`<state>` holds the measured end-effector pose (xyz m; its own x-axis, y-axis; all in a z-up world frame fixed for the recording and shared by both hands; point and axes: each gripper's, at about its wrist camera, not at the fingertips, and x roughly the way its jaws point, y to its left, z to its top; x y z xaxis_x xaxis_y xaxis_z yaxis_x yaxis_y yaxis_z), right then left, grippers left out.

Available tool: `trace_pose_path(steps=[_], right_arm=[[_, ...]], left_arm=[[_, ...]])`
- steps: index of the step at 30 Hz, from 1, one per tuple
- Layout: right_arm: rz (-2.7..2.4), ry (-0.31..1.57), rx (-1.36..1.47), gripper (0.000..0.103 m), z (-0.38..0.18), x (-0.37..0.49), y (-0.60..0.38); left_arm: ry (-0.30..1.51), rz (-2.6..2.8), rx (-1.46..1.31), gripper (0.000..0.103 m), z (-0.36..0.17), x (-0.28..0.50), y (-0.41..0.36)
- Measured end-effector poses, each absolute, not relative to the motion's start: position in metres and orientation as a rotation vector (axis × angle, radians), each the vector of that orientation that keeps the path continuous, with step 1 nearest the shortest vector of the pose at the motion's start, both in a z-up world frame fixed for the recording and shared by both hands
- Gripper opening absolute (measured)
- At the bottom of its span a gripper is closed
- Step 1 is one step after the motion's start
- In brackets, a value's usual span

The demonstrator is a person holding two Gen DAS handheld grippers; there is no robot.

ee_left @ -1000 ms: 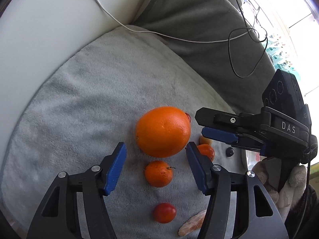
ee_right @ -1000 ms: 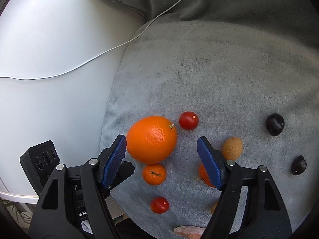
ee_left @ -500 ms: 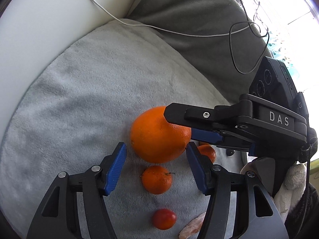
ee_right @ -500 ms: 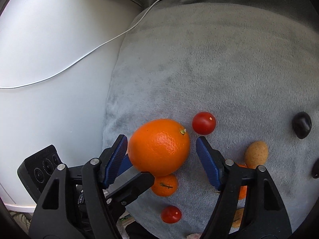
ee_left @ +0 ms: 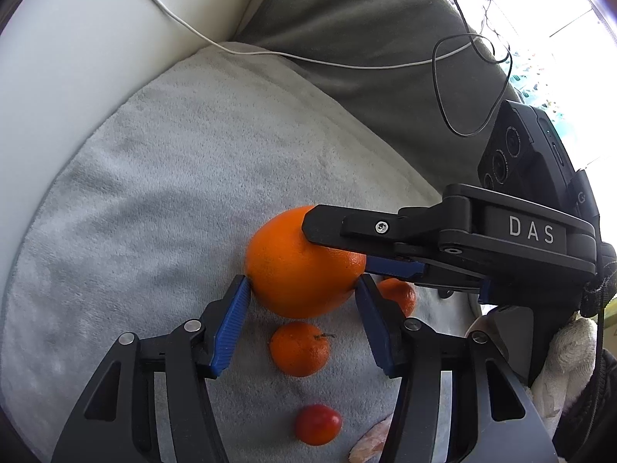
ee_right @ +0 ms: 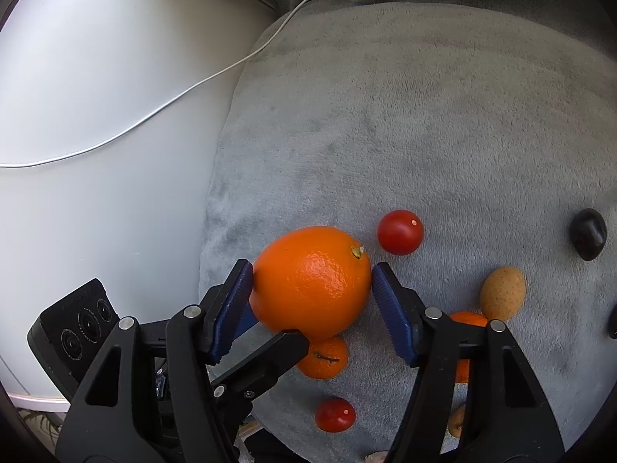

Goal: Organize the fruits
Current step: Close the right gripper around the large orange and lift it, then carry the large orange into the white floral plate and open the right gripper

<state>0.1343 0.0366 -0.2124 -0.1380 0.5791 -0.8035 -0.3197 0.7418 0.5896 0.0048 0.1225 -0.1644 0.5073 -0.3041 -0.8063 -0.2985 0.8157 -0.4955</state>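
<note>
Both my left jaws [ee_left: 302, 289] and right jaws [ee_right: 311, 274] have just been closing and now pinch the large round orange [ee_left: 300, 266] lying on the grey plush blanket [ee_left: 173, 177], a small mandarin [ee_left: 300, 348] just beside it at six o'clock.

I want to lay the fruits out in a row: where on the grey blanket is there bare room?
The free patch is the far stretch of the grey blanket, between the white cable and the big orange. It is crowded nearer the cameras: both grippers close round the big orange, with mandarins, cherry tomatoes and dark fruits beside it.
</note>
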Motion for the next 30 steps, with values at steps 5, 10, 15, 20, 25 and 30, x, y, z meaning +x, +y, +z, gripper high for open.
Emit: trace_pose_path(steps=[5, 10, 15, 20, 25, 30], right_arm=[[0.786, 1.511, 0.234, 0.067, -0.206, 0.131, 0.030], [0.782, 1.481, 0.243, 0.067, -0.192, 0.129, 0.017], [0.761, 1.455, 0.274, 0.067, -0.180, 0.126, -0.007], [0.727, 1.422, 0.301, 0.067, -0.168, 0.125, -0.035], [0.678, 1.396, 0.347, 0.067, -0.161, 0.127, -0.072], [0.620, 1.367, 0.393, 0.067, -0.153, 0.127, -0.113]], left_arm=[[1.048, -0.002, -0.639, 0.054, -0.157, 0.001, 0.118], [1.032, -0.019, -0.621, 0.054, -0.147, 0.001, 0.112], [1.025, -0.050, -0.589, 0.054, -0.138, 0.008, 0.098], [1.019, -0.097, -0.567, 0.054, -0.130, 0.016, 0.079], [1.021, -0.157, -0.545, 0.054, -0.125, 0.026, 0.058], [1.029, -0.222, -0.519, 0.054, -0.122, 0.038, 0.032]])
